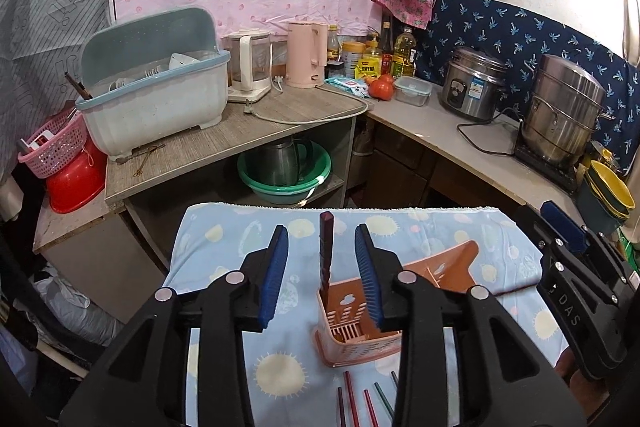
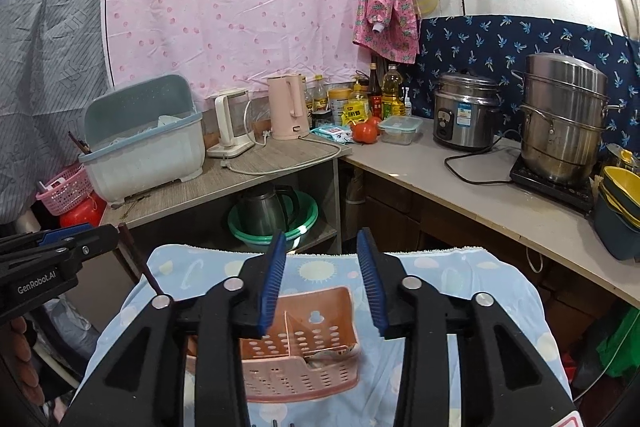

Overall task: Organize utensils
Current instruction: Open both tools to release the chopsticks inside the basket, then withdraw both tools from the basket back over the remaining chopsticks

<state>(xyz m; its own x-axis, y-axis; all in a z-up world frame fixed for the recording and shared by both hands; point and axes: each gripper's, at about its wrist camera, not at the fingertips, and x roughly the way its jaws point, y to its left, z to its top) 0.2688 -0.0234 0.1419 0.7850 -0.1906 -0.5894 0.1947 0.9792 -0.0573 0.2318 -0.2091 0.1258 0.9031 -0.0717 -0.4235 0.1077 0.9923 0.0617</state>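
Observation:
An orange perforated utensil basket (image 1: 360, 323) stands on the blue patterned cloth; it also shows in the right wrist view (image 2: 304, 343). A dark red chopstick (image 1: 326, 259) stands upright in the basket's left compartment, between my left gripper's (image 1: 322, 247) open fingers without touching them. Several more chopsticks (image 1: 360, 403) lie on the cloth in front of the basket. My right gripper (image 2: 322, 251) is open and empty above the basket. It shows in the left wrist view (image 1: 576, 247) at the right; my left gripper shows in the right wrist view (image 2: 72, 239) at the left.
The cloth-covered table (image 1: 224, 239) ends at a far edge. Beyond it a counter holds a dish-drainer box (image 1: 156, 99), kettles (image 1: 306, 55), bottles, a rice cooker (image 1: 472, 83) and a steel steamer pot (image 1: 564, 107). A green basin (image 1: 284, 171) sits under the counter.

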